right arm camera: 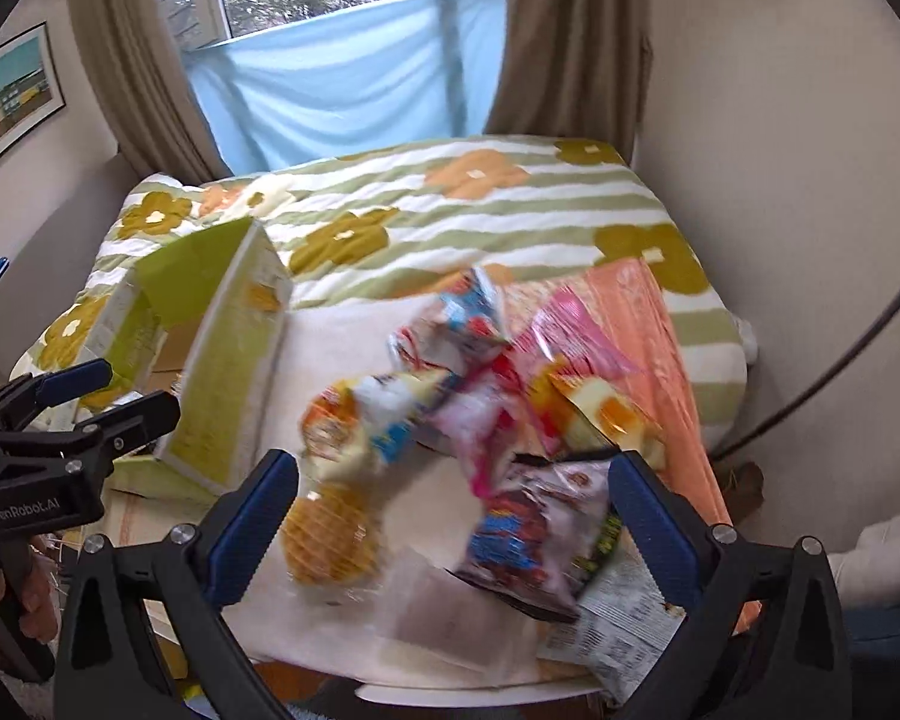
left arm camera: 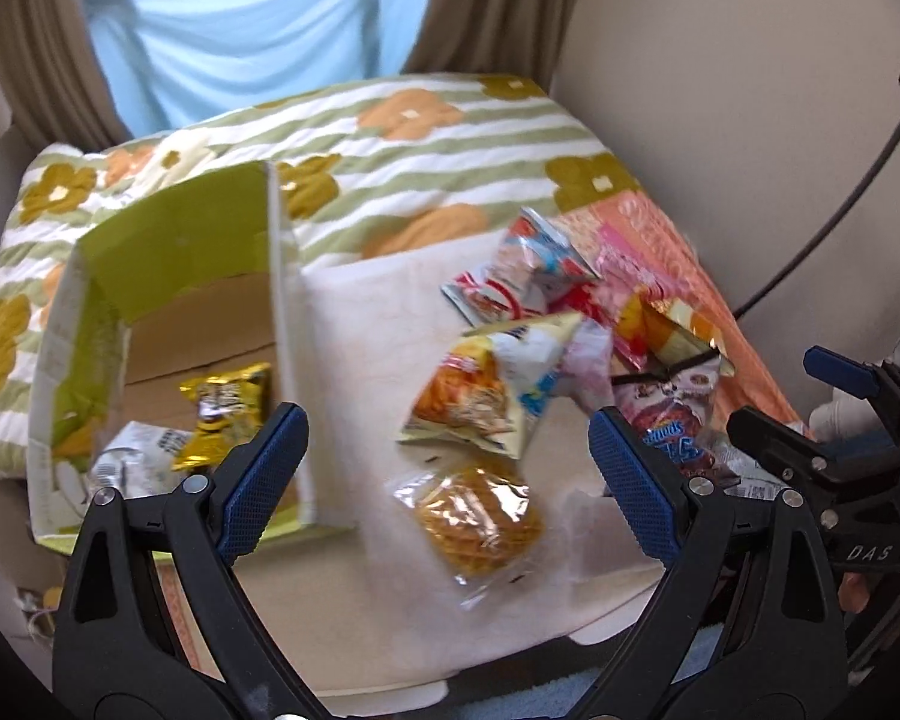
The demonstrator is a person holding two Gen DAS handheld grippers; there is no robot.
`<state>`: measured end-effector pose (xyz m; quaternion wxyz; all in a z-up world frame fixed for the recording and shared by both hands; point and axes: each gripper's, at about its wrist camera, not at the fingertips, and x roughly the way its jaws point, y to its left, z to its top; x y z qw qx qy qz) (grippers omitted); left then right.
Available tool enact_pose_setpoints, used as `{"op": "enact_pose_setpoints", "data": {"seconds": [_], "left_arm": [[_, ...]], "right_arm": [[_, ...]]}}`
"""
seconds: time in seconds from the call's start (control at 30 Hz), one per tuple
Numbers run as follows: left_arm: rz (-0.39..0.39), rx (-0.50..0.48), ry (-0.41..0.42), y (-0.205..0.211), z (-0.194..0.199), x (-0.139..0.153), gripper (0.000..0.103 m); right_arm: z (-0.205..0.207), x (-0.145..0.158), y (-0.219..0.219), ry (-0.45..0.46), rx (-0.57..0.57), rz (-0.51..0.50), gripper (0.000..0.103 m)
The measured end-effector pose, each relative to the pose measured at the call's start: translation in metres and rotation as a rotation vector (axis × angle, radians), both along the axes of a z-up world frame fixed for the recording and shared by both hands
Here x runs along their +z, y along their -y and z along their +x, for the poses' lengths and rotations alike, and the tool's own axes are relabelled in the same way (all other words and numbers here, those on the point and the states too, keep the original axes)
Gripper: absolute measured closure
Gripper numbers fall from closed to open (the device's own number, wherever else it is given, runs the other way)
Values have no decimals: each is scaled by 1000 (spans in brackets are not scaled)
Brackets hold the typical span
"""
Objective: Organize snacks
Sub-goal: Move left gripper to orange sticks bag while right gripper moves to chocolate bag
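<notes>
A pile of snack packets lies on a white mat (left arm camera: pixel 360 324): an orange-and-white chip bag (left arm camera: pixel 486 390), a red-white-blue bag (left arm camera: pixel 522 276), a dark red bag (left arm camera: pixel 678 420) and a clear-wrapped waffle (left arm camera: pixel 474 522). To the left stands an open green box (left arm camera: pixel 180 240) holding a yellow packet (left arm camera: pixel 228 414) and a white one (left arm camera: pixel 132 462). My left gripper (left arm camera: pixel 450 480) hovers open above the waffle, holding nothing. My right gripper (right arm camera: pixel 453 516) is open and empty over the waffle (right arm camera: pixel 330 534) and dark bag (right arm camera: pixel 528 534). Each gripper shows at the edge of the other's view.
A flowered striped quilt (left arm camera: pixel 420 138) covers the surface behind the mat, with an orange cloth (left arm camera: pixel 660 228) at the right. A wall and a black cable (left arm camera: pixel 858 198) close the right side. Brown curtains (right arm camera: pixel 570 42) and a blue cloth (right arm camera: pixel 342 90) hang at the back.
</notes>
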<state>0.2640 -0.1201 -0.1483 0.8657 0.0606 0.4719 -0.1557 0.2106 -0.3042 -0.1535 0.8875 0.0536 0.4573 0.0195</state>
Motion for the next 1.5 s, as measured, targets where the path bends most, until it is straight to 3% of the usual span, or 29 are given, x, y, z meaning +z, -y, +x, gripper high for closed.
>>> {"op": "enact_pose_setpoints", "data": {"seconds": [0.27,0.47,0.67,0.77,0.93,1.03,1.13,1.33,1.5], "left_arm": [[221,-72,-56,73,24,-39,9],[367,-167,-156,96,51,-84,9],[441,-201,-213,103,67,-118,9],[446,-205,-235,98,75,-130,9],[371,-203,-283,92,85,-143,9],[371,-221,-288,95,88,-150,9],[375,-222,-287,94,90,-154,22],[354,-229,-291,88,90,-156,25],[292,-207,-285,82,88,-148,45]], "right_arm": [[-7,-50,48,-99,-6,88,0],[-5,-71,56,-112,-31,114,0],[1,-86,62,-148,-95,125,0],[9,-92,61,-173,-111,128,0],[18,-103,58,-215,-135,116,0],[23,-107,56,-234,-147,128,0],[27,-108,56,-235,-159,138,0],[32,-112,51,-249,-156,146,0],[38,-115,48,-258,-144,135,0]]}}
